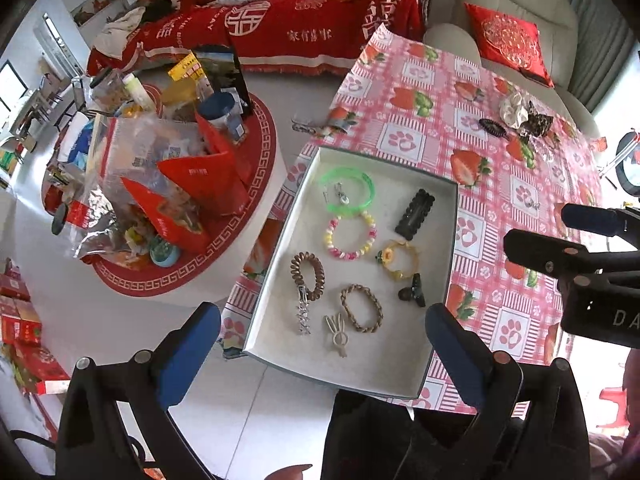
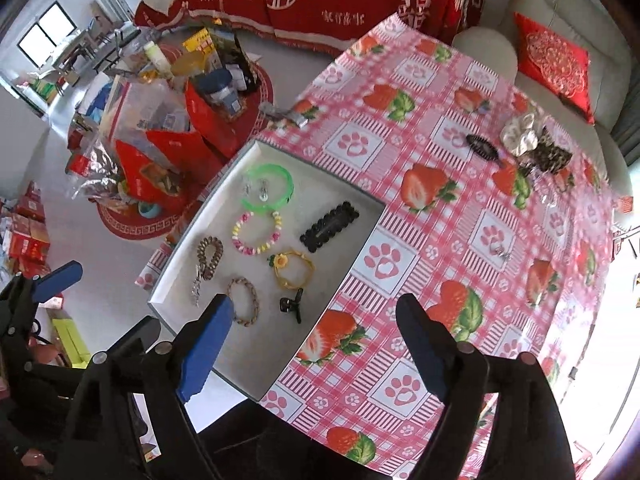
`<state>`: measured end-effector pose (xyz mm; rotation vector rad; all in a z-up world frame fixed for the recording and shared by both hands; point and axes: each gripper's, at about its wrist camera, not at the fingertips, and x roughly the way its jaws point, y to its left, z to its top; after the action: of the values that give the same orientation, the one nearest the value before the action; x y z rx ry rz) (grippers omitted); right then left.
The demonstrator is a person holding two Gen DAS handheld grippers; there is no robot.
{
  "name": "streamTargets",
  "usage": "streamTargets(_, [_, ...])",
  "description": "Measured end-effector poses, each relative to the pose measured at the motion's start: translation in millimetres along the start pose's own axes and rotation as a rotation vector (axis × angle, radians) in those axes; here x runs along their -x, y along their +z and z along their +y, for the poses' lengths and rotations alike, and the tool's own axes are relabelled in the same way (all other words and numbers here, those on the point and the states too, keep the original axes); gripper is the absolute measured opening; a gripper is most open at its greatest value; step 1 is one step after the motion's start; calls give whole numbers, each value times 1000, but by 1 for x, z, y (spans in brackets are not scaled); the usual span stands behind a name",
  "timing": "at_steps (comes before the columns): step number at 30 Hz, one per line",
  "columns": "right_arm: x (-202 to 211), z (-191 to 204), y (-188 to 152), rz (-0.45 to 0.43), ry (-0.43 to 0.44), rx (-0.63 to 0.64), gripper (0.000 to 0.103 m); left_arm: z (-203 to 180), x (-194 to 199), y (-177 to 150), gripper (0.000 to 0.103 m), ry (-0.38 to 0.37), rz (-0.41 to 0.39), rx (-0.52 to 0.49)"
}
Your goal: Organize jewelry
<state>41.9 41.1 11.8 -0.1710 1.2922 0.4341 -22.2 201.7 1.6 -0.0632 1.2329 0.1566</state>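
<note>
Now both my jaws hang spread and empty above the white tray (image 1: 400, 364) of bracelets and clips on the counter (image 2: 460, 240).

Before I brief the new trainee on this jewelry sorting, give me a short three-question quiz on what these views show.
1. True or false: the green bangle lies inside the white tray.
2. Which lies on the tablecloth outside the tray? A. beaded bracelet B. cream scrunchie C. braided bracelet
3. Fill in: both the left gripper and the right gripper are ____ and hold nothing.

Key: 1 true; 2 B; 3 open.
</note>
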Motion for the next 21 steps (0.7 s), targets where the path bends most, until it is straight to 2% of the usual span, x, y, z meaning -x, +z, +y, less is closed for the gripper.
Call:
streamTargets(2, [7,1,1,-22,-4,-1,87,1,7,1,103,-1,-12,4])
streamTargets(3, [13,1,1,-40,-4,-6,100,2,9,1,103,-2,-15,8])
streamTargets(4, [16,1,1,-50,-4,-10,102,3,12,1,103,-1,-17,13])
streamTargets(10, [36,4,1,-104,-31,-26,103,7,26,-2,103,12,-35,20])
streamTargets(21, [46,5,-11,-112,-42,-19,103,5,37,-5,103,44,-50,-2])
